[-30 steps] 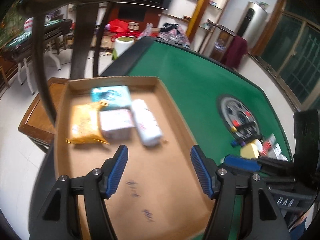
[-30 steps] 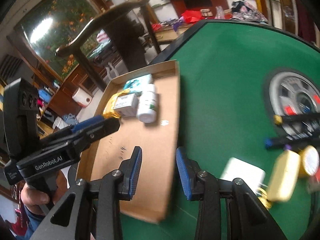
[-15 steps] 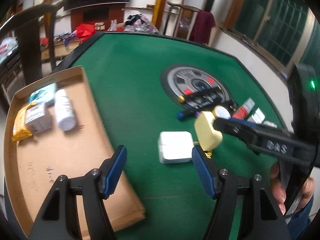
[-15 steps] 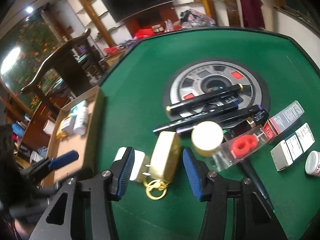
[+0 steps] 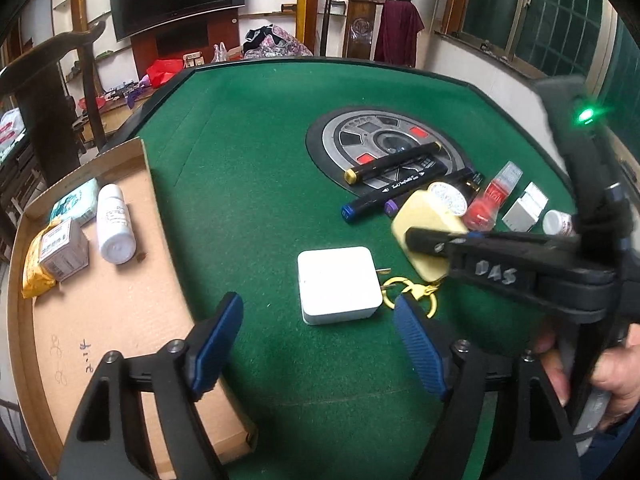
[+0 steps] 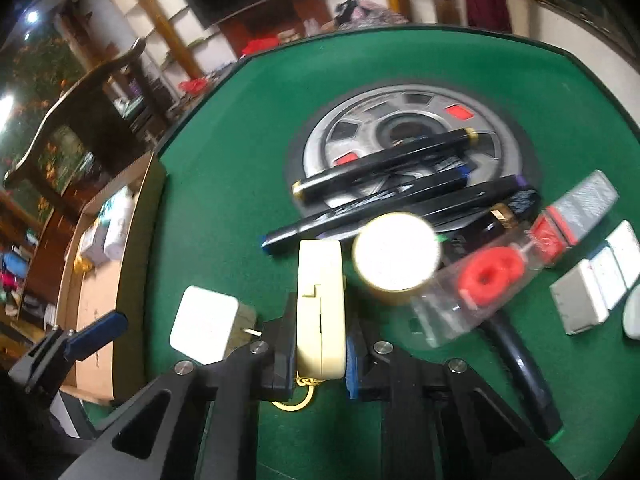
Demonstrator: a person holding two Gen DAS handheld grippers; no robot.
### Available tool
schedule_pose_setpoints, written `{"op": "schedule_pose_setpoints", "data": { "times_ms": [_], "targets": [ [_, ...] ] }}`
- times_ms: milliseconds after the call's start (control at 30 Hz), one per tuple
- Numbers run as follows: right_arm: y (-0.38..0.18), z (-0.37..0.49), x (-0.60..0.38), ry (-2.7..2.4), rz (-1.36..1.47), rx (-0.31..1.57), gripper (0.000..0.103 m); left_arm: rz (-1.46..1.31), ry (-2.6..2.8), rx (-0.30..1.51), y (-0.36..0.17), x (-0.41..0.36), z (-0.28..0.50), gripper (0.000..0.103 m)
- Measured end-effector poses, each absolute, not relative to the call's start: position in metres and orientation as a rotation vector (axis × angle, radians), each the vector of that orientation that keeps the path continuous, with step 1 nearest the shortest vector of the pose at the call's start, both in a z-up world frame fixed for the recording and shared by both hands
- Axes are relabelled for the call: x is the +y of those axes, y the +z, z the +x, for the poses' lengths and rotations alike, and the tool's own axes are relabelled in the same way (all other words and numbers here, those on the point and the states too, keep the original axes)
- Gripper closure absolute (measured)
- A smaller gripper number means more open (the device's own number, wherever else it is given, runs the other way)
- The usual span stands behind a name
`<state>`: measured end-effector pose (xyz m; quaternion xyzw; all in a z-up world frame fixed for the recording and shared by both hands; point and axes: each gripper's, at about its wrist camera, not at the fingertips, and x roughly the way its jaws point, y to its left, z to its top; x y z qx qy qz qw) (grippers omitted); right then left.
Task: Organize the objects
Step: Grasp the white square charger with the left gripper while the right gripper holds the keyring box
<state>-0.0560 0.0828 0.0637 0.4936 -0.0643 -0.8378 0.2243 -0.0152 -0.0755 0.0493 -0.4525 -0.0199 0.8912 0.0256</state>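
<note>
In the right wrist view the markers (image 6: 384,184) and the clear pack (image 6: 480,284) are smeared by blur, their print unreadable. The right gripper (image 6: 318,354) hides the yellow case's (image 6: 320,304) lower end. The tray's (image 5: 120,312) near corner sits behind the left gripper (image 5: 316,344).

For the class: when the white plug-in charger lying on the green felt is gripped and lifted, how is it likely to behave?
The white charger looks like a rigid, boxy block, so it probably won't flex. Its smooth, glossy shell and rounded corners could slip between pads. Lying flat on the felt table, it seems unlikely to roll or tip.
</note>
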Motion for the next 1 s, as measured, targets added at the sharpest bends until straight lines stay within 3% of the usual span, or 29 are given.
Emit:
{"op": "schedule_pose_setpoints", "data": {
  "times_ms": [367, 433, 467, 500, 1000],
  "targets": [
    [0.076, -0.052, 0.098, -2.333, 1.316, -0.248, 0.083, -1.527, 2.751, 0.021, 0.018, -0.053, -0.049, 0.025],
    [0.079, -0.050, 0.098, -2.349, 1.305, -0.249, 0.083, -1.517, 2.781, 0.028, 0.014, -0.052, -0.048, 0.034],
    [0.080, -0.049, 0.099, -2.353, 1.299, -0.257, 0.083, -1.488, 2.784, 0.023, 0.013, -0.052, -0.046, 0.045],
    [0.081, -0.049, 0.099, -2.354, 1.296, -0.260, 0.083, -1.482, 2.773, -0.007, 0.013, -0.052, -0.045, 0.051],
    [0.080, -0.049, 0.099, -2.364, 1.297, -0.257, 0.083, -1.429, 2.807, -0.017, 0.018, -0.049, -0.045, 0.052]
  ]
}}
